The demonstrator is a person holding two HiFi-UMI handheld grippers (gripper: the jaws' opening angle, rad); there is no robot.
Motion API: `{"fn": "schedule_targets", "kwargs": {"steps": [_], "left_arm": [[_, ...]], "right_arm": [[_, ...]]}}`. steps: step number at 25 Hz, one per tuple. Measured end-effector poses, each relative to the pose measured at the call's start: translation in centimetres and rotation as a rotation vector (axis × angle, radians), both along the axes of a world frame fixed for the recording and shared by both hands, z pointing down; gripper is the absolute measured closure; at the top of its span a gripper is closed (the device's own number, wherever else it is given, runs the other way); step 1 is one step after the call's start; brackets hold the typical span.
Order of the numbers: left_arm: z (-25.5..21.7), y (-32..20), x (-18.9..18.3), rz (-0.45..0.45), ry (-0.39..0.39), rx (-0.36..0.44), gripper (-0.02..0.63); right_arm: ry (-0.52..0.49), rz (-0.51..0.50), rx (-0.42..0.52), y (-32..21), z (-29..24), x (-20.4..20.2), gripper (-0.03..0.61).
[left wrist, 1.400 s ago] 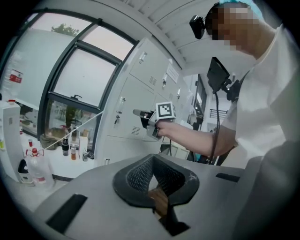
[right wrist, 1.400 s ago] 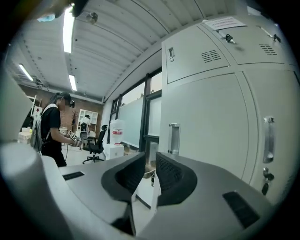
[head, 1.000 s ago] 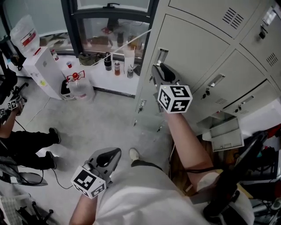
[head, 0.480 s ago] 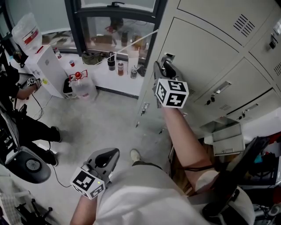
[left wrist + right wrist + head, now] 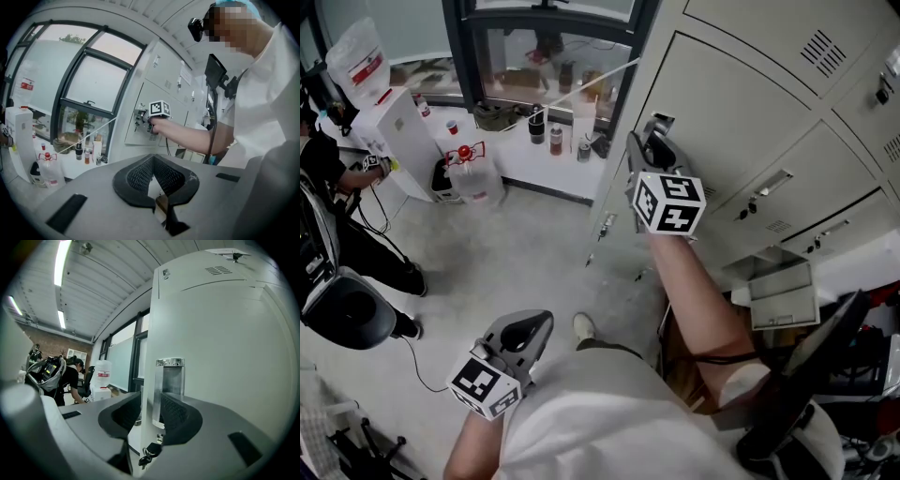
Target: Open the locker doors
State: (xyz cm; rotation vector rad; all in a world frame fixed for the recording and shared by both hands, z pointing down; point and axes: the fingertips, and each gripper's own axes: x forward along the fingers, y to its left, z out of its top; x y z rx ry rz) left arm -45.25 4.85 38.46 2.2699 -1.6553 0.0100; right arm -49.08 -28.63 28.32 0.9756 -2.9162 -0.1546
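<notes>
The grey locker door [image 5: 727, 98] has an upright metal handle [image 5: 662, 122] near its left edge. My right gripper [image 5: 647, 142] is at that handle, pointing level. In the right gripper view the handle [image 5: 169, 380] and the door's edge stand between the jaws of the right gripper [image 5: 151, 412]. The jaws have just been opening a little, and I see a slit of room beside the left pad [image 5: 127, 412]. Keys [image 5: 147, 453] hang below the handle. My left gripper [image 5: 536, 323] hangs low by my side, away from the lockers. Its tips meet on nothing in the left gripper view [image 5: 152, 159].
More locker doors [image 5: 811, 150] run to the right, and a lower one hangs open [image 5: 783, 295]. A window ledge with bottles [image 5: 553, 141], a water jug [image 5: 476, 183] and a white dispenser [image 5: 394, 136] stand at the left. A person on an office chair [image 5: 342, 314] sits at the far left.
My right gripper has edged closer onto the handle. The person at the far left has shifted, and their chair has come into sight. My left gripper has barely moved.
</notes>
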Motion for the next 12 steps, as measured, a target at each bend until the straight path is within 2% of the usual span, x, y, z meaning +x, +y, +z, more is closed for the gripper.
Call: {"fn": "schedule_targets", "kwargs": {"steps": [12], "left_arm": [[0.4,2.6,2.9,0.067,0.012,0.007,0.603]], "right_arm": [[-0.035,-0.027,-0.009,6.2,0.1,4.3,0.486]]}}
